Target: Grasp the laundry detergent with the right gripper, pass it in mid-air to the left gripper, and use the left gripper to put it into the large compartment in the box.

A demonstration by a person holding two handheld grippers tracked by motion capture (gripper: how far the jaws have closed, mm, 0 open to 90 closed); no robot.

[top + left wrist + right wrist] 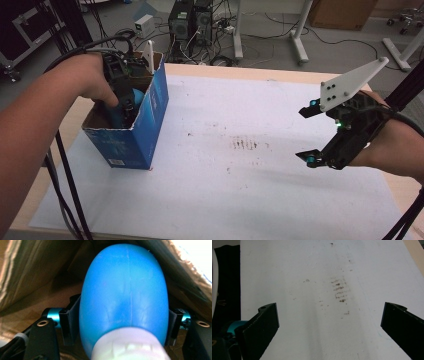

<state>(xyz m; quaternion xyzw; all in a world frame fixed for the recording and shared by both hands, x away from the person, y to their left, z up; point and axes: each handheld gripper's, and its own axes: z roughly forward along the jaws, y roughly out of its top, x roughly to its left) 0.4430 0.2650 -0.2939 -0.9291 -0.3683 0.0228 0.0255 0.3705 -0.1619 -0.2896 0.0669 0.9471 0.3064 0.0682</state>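
The left gripper (121,102) reaches down into an open blue box (150,125) at the table's left side, with a blue bulb (123,292) between its jaws; the black pads sit against the bulb's two sides, so the jaws appear closed on it, standing fairly narrow. A pale collar (128,346) caps the bulb's near end. Brown box walls (30,272) crowd in on both sides of the bulb. The right gripper (310,134) hovers well apart over the white sheet (225,190), jaws wide with nothing between them. Brown smudges (339,288) mark the sheet ahead of its jaws. Beyond the table (400,185), computer towers (190,20) and cables lie on the floor
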